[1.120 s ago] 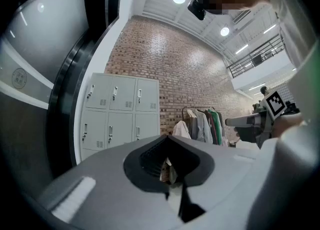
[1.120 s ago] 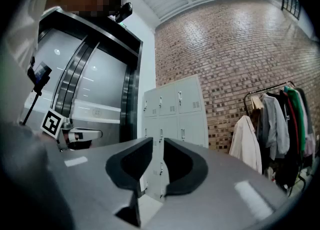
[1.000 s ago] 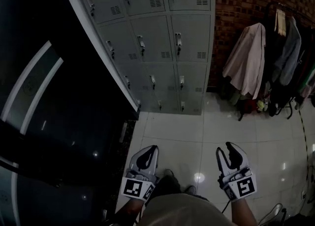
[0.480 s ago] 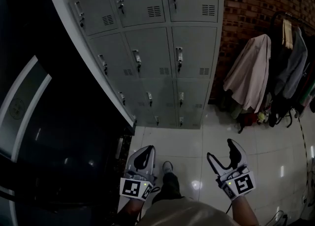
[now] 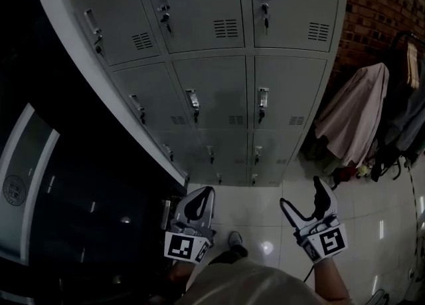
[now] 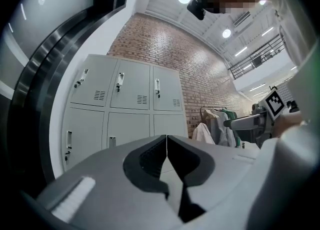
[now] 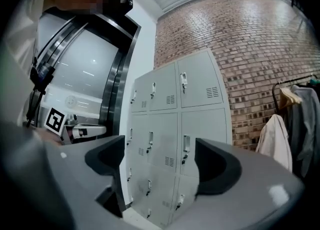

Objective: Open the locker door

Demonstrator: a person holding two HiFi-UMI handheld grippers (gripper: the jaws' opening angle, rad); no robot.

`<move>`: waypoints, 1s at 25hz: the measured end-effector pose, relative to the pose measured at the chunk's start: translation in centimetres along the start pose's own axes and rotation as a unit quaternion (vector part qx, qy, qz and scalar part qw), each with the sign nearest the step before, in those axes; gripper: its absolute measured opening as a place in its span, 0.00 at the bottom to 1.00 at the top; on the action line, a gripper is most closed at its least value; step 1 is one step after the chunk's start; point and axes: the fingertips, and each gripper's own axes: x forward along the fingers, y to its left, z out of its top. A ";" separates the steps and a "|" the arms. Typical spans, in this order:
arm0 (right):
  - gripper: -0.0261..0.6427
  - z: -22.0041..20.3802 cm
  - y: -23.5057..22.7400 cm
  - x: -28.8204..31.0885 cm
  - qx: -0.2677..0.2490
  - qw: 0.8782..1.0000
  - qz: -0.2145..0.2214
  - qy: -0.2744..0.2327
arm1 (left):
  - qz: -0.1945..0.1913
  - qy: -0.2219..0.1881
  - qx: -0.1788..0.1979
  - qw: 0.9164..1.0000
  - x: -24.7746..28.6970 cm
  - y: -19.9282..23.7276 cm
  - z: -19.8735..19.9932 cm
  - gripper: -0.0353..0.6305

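A bank of grey metal lockers [image 5: 219, 64] stands ahead with all its doors closed, each with a small handle and a vent. The middle-row right door [image 5: 292, 91] carries its handle [image 5: 263, 98] near its left edge. My left gripper [image 5: 207, 194] is shut and empty, low in the head view, well short of the lockers. My right gripper [image 5: 304, 195] stands open; its jaws have just been opening, with nothing between them. The right gripper view frames the lockers [image 7: 180, 103] between the wide jaws of that gripper [image 7: 160, 149]. In the left gripper view the jaws of the left gripper [image 6: 166, 138] meet in front of the lockers [image 6: 130, 93].
A brick wall [image 5: 392, 4] runs to the right of the lockers, with a rack of hanging coats [image 5: 362, 111] in front of it. A dark glass wall [image 5: 60, 184] borders the left. Glossy white floor tiles [image 5: 265, 214] lie below.
The lockers have grown larger and nearer in the head view. The right gripper's jaws have spread from nearly shut to wide. The left gripper stays shut.
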 end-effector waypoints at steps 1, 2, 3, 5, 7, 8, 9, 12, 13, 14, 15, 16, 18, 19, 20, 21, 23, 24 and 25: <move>0.68 -0.5 -0.5 1.5 0.003 1.000 0.001 0.003 | -0.001 0.003 0.000 1.000 1.0 0.9 -0.7 0.15; 0.68 -1.0 -0.9 2.9 0.005 1.000 0.000 0.006 | -0.003 0.005 0.001 1.000 1.9 1.8 -1.4 0.15; 0.68 -1.4 -1.2 4.1 0.006 1.000 -0.002 0.007 | -0.006 0.005 0.002 1.000 2.7 2.6 -2.0 0.15; 0.68 -2.0 -1.8 6.2 0.007 1.000 -0.006 0.007 | -0.010 0.008 0.000 1.000 4.1 4.0 -3.3 0.15; 0.68 -2.4 -2.3 8.2 0.007 1.000 -0.008 0.009 | -0.015 0.011 -0.004 1.000 5.3 5.3 -4.5 0.15; 0.69 -2.6 -2.5 9.2 0.006 1.000 -0.009 0.012 | -0.017 0.012 -0.007 1.000 6.0 5.9 -5.1 0.15; 0.69 -2.9 -2.8 10.2 0.005 1.000 -0.012 0.017 | -0.020 0.013 -0.009 1.000 6.5 6.5 -5.7 0.15; 0.69 -3.8 -3.7 13.1 0.009 0.999 -0.022 0.030 | -0.022 0.017 -0.016 0.999 7.9 8.1 -7.5 0.15; 0.69 -4.1 -4.0 13.9 0.012 0.999 -0.025 0.033 | -0.020 0.019 -0.018 0.999 8.4 8.7 -8.2 0.15; 0.68 -4.3 -4.4 14.7 0.014 0.999 -0.028 0.036 | -0.017 0.022 -0.020 0.999 8.8 9.3 -8.9 0.15; 0.67 -4.6 -4.7 15.5 0.014 0.999 -0.031 0.040 | -0.012 0.025 -0.023 0.999 9.2 9.9 -9.6 0.15; 0.66 -4.8 -5.1 16.3 0.014 0.998 -0.034 0.042 | -0.008 0.030 -0.026 0.999 9.7 10.4 -10.3 0.14; 0.62 -5.2 -5.9 17.6 0.017 0.998 -0.044 0.037 | -0.002 0.037 -0.032 0.999 10.6 11.1 -11.5 0.14; 0.57 -5.1 -6.5 18.3 0.019 0.998 -0.051 0.025 | -0.001 0.039 -0.033 0.999 11.0 11.3 -11.9 0.13; 0.50 -5.2 -7.1 19.1 0.020 0.998 -0.058 0.012 | -0.003 0.039 -0.035 0.999 11.5 11.3 -12.3 0.13; 0.44 -5.4 -7.6 19.8 0.018 0.998 -0.064 0.003 | -0.007 0.037 -0.037 0.999 11.9 11.2 -12.5 0.13; 0.38 -6.3 -8.4 21.4 0.008 0.998 -0.069 -0.004 | -0.014 0.036 -0.038 0.999 12.7 10.9 -12.9 0.13; 0.38 -6.9 -8.7 22.3 0.004 0.998 -0.068 -0.004 | -0.016 0.037 -0.038 0.998 13.1 10.7 -13.2 0.13; 0.41 -7.7 -9.1 23.3 0.004 0.998 -0.068 0.002 | -0.016 0.038 -0.039 0.998 13.4 10.6 -13.5 0.13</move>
